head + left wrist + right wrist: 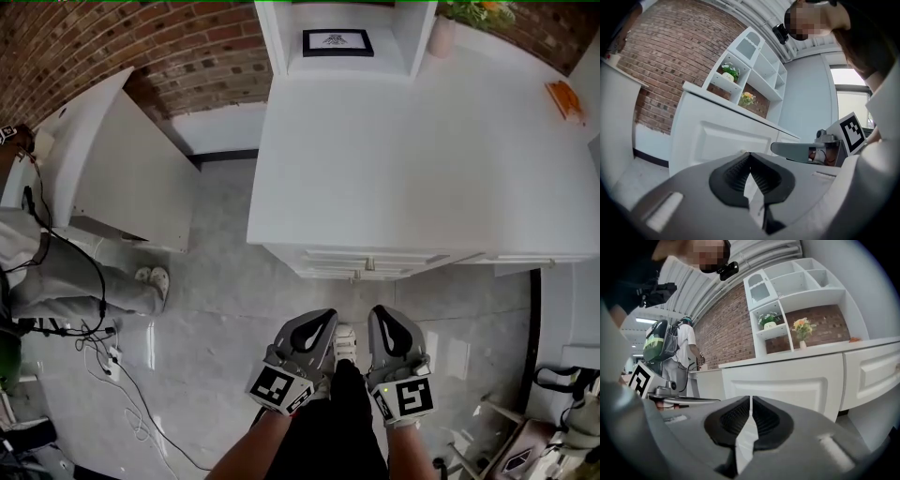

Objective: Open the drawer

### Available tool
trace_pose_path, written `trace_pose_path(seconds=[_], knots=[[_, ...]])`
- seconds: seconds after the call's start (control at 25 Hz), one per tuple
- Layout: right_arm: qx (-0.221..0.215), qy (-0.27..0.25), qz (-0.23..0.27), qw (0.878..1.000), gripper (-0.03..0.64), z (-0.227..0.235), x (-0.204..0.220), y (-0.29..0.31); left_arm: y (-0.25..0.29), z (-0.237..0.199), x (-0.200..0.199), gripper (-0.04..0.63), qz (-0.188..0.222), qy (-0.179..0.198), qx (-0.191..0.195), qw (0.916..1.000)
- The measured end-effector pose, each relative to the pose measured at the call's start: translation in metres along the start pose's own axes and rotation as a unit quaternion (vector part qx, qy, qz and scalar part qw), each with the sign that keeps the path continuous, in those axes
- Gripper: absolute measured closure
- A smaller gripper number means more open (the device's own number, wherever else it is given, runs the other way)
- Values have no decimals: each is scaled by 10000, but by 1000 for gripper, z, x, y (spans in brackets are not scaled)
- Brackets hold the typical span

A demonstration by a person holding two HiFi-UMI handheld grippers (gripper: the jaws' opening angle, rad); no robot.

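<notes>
Two pairs of jaws pressed together with nothing inside, left gripper beside right gripper, shut drawer of the white cabinet straight ahead, apart from both

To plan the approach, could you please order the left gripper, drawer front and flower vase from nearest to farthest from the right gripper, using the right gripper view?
1. left gripper, close alongside, on the left.
2. drawer front, straight ahead.
3. flower vase, farther back and higher, right of centre.
</notes>
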State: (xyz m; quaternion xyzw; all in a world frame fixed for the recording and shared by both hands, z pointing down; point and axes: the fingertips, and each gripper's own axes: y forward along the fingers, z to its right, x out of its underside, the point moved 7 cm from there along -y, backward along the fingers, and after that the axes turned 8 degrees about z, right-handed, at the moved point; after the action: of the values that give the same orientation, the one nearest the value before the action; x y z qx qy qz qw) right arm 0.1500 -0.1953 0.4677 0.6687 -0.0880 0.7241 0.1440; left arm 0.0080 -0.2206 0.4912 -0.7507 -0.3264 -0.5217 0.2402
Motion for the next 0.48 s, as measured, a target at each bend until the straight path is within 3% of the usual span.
trace_pose_path(seconds=[0.16,0.48], knots=[[91,-158,-41,9998,599,3,17,15,6,-9,17,594,56,-47,-100,9999],[402,-340,-4,9986,574,13,36,37,31,-18,30,592,250,29,53,9997]])
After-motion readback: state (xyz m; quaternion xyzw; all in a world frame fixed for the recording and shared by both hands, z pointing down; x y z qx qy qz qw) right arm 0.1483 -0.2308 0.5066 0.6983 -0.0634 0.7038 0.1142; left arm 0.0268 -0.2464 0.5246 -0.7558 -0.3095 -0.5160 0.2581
